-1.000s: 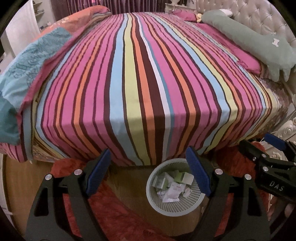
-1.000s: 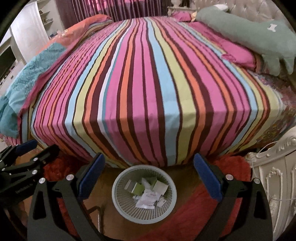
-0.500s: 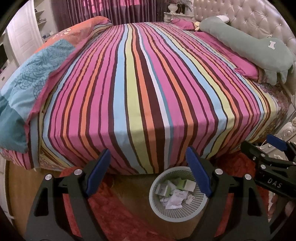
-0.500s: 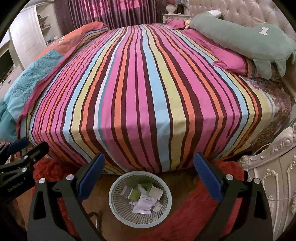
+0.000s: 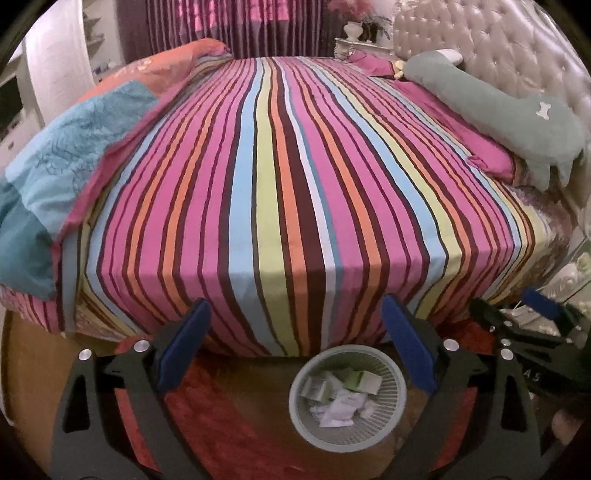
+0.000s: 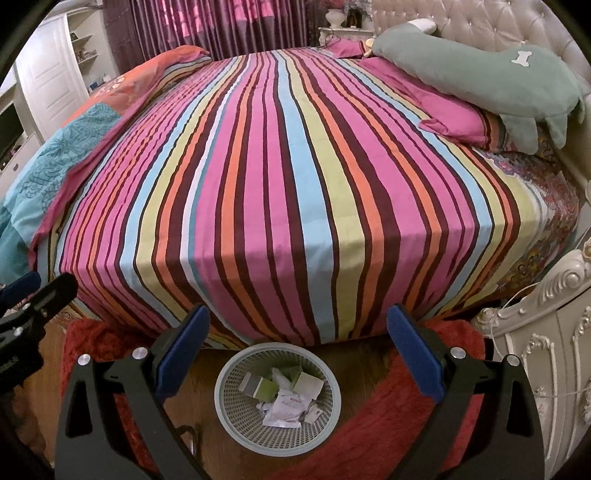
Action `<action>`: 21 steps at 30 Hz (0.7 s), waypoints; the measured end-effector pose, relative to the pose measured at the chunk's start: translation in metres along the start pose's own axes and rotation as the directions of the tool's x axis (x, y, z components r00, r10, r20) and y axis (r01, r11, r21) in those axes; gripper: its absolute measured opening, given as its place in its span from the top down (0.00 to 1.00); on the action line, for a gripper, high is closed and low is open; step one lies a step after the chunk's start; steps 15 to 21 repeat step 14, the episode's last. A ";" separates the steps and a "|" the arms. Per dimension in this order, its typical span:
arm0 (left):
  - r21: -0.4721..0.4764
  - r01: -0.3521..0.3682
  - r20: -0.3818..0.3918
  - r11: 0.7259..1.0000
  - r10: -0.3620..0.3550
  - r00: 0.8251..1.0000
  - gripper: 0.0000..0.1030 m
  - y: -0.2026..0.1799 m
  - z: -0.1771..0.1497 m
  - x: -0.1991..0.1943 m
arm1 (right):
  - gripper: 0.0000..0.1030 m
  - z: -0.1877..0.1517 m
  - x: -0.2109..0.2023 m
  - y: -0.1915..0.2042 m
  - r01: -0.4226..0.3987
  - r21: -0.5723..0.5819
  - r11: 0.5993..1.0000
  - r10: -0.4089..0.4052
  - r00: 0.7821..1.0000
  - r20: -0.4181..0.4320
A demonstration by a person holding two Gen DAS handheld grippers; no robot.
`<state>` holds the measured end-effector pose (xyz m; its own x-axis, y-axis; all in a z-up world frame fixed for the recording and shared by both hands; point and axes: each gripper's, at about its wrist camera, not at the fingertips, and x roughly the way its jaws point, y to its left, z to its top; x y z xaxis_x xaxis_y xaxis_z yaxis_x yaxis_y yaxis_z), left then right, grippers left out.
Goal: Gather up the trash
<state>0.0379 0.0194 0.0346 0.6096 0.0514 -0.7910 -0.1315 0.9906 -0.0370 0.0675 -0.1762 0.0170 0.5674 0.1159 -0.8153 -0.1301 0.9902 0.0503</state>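
Right wrist view: the trash [image 6: 286, 397] lies in the basket [image 6: 229, 410] on the floor at the bed's [image 6: 295, 184] foot, so collecting looks done. Right gripper [image 6: 295, 354] gapes empty; left gripper [image 5: 293, 349], jaws opening, holds nothing.

Basket [image 6: 236, 417] sat on the floor just in front of the bed's [image 6: 295, 184] foot edge, with trash [image 6: 284, 398] lying inside it. Long pillow [image 6: 480, 70] lay on the bed at far right against the headboard [image 6: 480, 22]; folded quilt [image 6: 74, 147] ran along the left side. Rug [image 6: 388, 424] lay under and beside the basket, cabinet [image 6: 546, 350] to its right.
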 end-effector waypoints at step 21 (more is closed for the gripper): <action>0.043 -0.018 0.011 0.999 0.018 1.000 0.12 -0.004 0.002 -0.005 | 0.10 0.000 -0.001 0.000 -0.005 -0.002 1.000 0.005 1.000 0.004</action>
